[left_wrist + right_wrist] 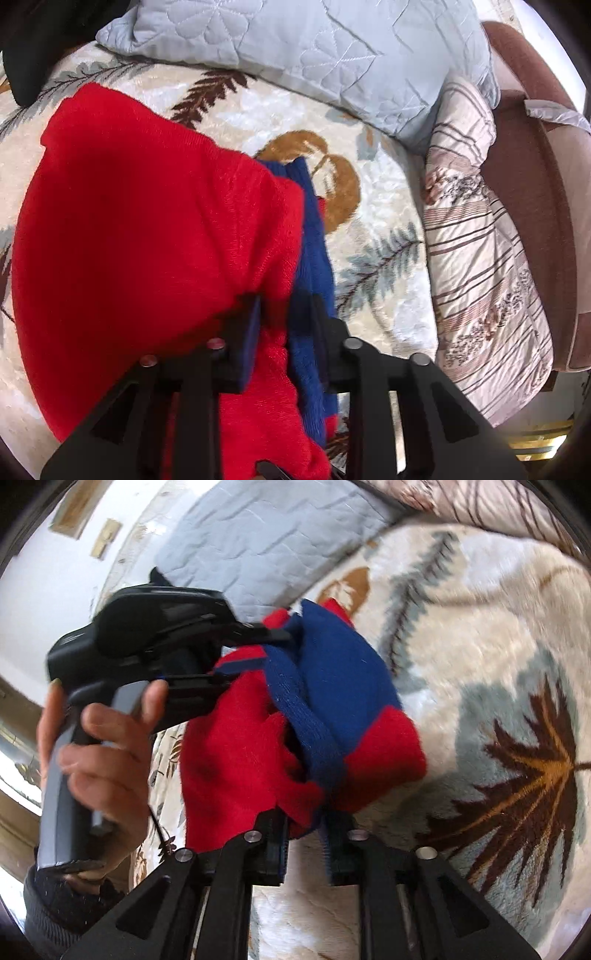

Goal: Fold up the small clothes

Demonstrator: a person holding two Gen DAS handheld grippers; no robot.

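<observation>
A small red knit sweater [129, 221] with blue trim [310, 258] hangs in the air above a cream leaf-patterned blanket [369, 229]. My left gripper [284, 325] is shut on its edge where red meets blue. In the right wrist view the same sweater [236, 746] is bunched, its blue part [340, 679] toward the right. My right gripper [304, 830] is shut on its lower edge. The left gripper [258, 653] shows there too, held by a hand, clamped on the sweater's far edge.
A pale blue quilted pillow [332, 55] lies at the blanket's far side. A striped floral quilt [480, 258] is bunched along the right, against a brown upholstered bed frame [528, 177]. The blanket [480, 664] spreads under the sweater.
</observation>
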